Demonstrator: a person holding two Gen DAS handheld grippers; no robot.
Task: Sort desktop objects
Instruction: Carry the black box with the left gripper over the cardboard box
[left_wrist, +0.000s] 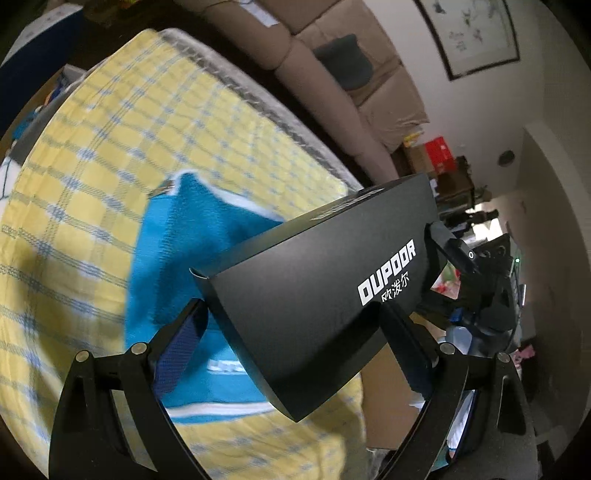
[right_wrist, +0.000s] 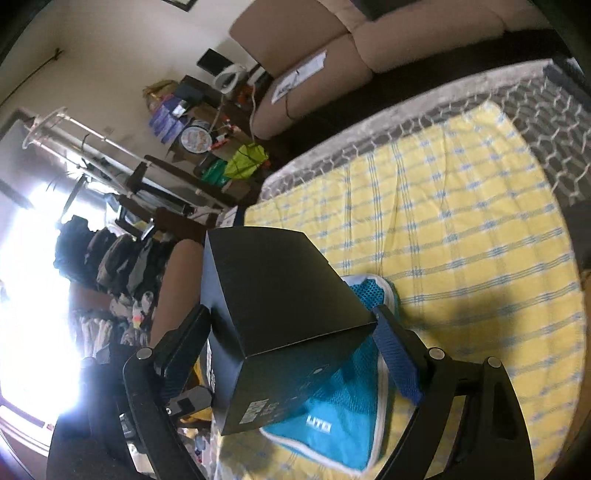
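Now box (left_wrist: 317, 295) between left gripper (left_wrist: 295, 347).

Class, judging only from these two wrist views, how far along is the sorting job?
Done: nothing visibly sorted yet. In hand: the black box, held clear of the yellow checked cloth, with the left gripper and right gripper clamping opposite ends. Left: placing it; the blue mesh bag lies below.

Your left tool (left_wrist: 295, 343) is made of matte black plastic, with two curved arms that spread wide like a fork. Each arm carries round silver screws at the joints. The fingers (left_wrist: 177, 350) wear dark blue ribbed pads on the inner face. Your right tool (right_wrist: 291, 354) has the same black frame, the same silver screws, and a blue pad (right_wrist: 397, 358) on its finger.
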